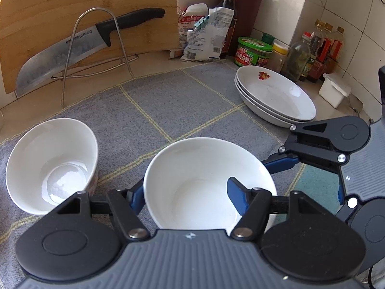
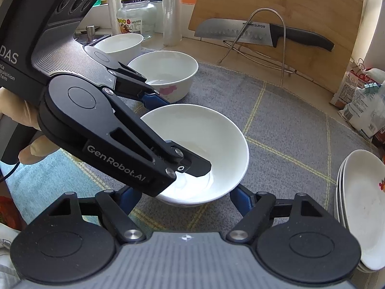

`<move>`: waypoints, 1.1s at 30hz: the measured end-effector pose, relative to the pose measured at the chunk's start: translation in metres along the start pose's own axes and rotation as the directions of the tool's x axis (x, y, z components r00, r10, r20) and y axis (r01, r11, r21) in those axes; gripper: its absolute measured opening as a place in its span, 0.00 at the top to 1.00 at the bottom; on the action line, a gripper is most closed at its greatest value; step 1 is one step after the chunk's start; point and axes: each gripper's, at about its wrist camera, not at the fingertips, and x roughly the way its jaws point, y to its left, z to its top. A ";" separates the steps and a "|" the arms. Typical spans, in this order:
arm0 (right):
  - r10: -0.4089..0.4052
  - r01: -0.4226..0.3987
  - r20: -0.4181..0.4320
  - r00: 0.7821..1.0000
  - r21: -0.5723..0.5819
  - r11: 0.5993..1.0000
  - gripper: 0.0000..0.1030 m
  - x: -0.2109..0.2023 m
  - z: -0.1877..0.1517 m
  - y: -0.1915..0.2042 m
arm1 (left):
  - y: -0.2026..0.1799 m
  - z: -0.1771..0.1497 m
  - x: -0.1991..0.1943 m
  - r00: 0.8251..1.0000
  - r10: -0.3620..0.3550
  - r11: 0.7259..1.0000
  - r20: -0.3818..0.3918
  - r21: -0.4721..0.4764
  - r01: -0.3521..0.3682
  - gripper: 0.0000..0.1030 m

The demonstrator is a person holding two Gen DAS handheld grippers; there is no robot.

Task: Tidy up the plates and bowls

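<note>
Left wrist view: left gripper (image 1: 186, 196) sat low over the grey checked cloth (image 1: 149, 110), straddling the wall of the near bowl (image 1: 207, 183): one blue finger (image 1: 237, 196) inside the bowl, the other outside against its left side. It looked clamped on that wall (contact on the outer side was partly hidden). Bowl was empty and upright on the cloth. A second bowl (image 1: 51, 166) stood just left of it, tilted in the fisheye, also empty. Plate stack (image 1: 276, 96) at far right on the cloth edge, three rims countable, top plate empty with a small red print. Right gripper (image 1: 310, 161) came in from the right edge beside the near bowl. Count here: two bowls, three plates.

Right wrist view: right gripper (image 2: 186, 196) was spread wide, its blue fingers on either side of the near bowl (image 2: 202, 142) base, holding nothing. Left gripper (image 2: 173, 132) reached in from upper left, one finger down inside that bowl, held by a gloved hand (image 2: 28, 130). Behind it a bowl with pink print (image 2: 166, 74) and a third bowl (image 2: 120, 44), both upright; nothing visible inside either. Plate stack (image 2: 361, 207) at right edge. Knife (image 2: 259, 33) leaned on the cutting board (image 2: 288, 4) in a wire rack. Count here: three bowls, one plate stack.
</note>
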 end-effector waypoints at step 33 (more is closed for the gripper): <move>-0.021 0.014 0.079 0.997 0.092 0.996 0.00 -0.032 0.014 -0.021 | 0.026 -0.036 -0.074 0.905 0.401 0.900 0.143 -0.246 -0.360 0.05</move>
